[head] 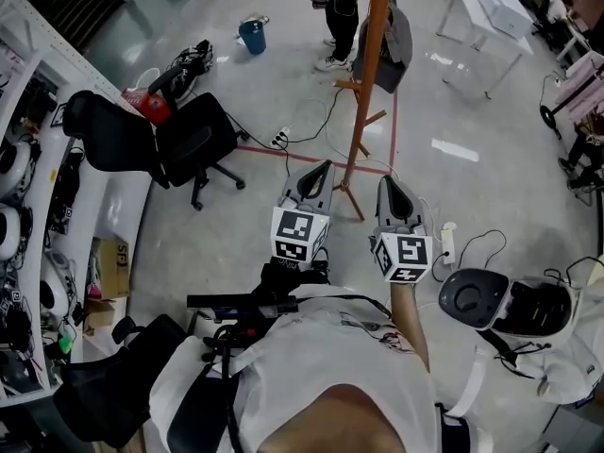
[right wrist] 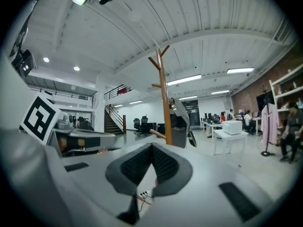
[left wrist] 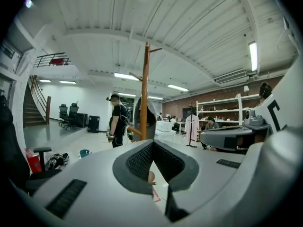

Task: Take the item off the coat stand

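My left gripper [head: 321,170] and right gripper [head: 387,183] fingers were closed, empty; grey fabric garment [head: 397,38] hung untaken on orange wooden coat stand [head: 367,83].

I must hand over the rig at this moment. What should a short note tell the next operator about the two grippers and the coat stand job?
Left gripper: shut, empty, held low in front of the coat stand, not touching it.
Right gripper: shut, empty, beside the left one.
Grey item: hangs on the stand, on the side away from us. Another person stands beyond it.
Done: nothing, the item is not yet touched.
Left: probably move closer, open one gripper, grip the item and lift it off its peg.
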The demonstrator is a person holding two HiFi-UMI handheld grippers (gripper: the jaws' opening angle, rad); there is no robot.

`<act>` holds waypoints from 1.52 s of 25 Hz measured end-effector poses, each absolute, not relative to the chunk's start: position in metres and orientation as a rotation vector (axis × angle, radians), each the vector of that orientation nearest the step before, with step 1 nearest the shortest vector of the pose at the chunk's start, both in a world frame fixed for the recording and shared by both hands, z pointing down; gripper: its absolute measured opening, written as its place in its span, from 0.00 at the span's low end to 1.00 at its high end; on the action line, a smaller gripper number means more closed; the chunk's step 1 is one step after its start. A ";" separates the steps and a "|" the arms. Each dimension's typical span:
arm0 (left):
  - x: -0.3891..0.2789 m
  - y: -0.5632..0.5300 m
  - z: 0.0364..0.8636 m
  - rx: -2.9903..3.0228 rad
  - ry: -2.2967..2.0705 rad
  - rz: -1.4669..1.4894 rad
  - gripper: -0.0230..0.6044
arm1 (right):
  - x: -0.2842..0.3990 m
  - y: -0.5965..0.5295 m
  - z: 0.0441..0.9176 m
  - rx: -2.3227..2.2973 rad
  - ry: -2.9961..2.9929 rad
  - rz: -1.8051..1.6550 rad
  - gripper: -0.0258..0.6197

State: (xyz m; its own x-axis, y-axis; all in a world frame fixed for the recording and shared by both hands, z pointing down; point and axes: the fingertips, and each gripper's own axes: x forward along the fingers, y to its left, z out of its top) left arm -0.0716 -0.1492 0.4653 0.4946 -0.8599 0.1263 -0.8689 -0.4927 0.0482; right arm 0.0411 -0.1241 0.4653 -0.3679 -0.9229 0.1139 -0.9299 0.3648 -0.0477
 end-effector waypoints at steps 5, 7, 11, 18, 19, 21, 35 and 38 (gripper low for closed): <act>-0.065 -0.185 0.471 2.658 -1.474 0.147 0.04 | 0.031 -0.161 0.471 1.721 -2.495 0.109 0.05; -0.066 -0.196 0.471 2.662 -1.452 0.153 0.04 | 0.022 -0.172 0.470 1.709 -2.488 0.092 0.05; -0.066 -0.214 0.473 2.657 -1.427 0.158 0.04 | 0.018 -0.187 0.470 1.715 -2.479 0.123 0.05; -0.049 -0.226 0.483 2.634 -1.417 0.178 0.04 | 0.035 -0.199 0.477 1.704 -2.478 0.191 0.05; -0.047 -0.229 0.481 2.630 -1.428 0.175 0.04 | 0.035 -0.202 0.475 1.691 -2.492 0.190 0.05; -0.047 -0.234 0.478 2.617 -1.460 0.172 0.04 | 0.032 -0.209 0.473 1.663 -2.521 0.194 0.05; -0.058 -0.272 0.484 2.519 -1.591 0.208 0.04 | 0.040 -0.264 0.485 1.587 -2.553 0.241 0.05; -0.055 -0.278 0.486 2.514 -1.595 0.220 0.04 | 0.046 -0.275 0.488 1.592 -2.543 0.239 0.05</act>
State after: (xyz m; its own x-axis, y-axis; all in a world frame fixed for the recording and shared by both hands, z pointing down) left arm -0.0553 -0.2782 0.4860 0.4216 -0.8830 0.2066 -0.9059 -0.4202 0.0525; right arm 0.0463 -0.2747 0.4876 -0.4341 -0.8797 0.1943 -0.9005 0.4302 -0.0642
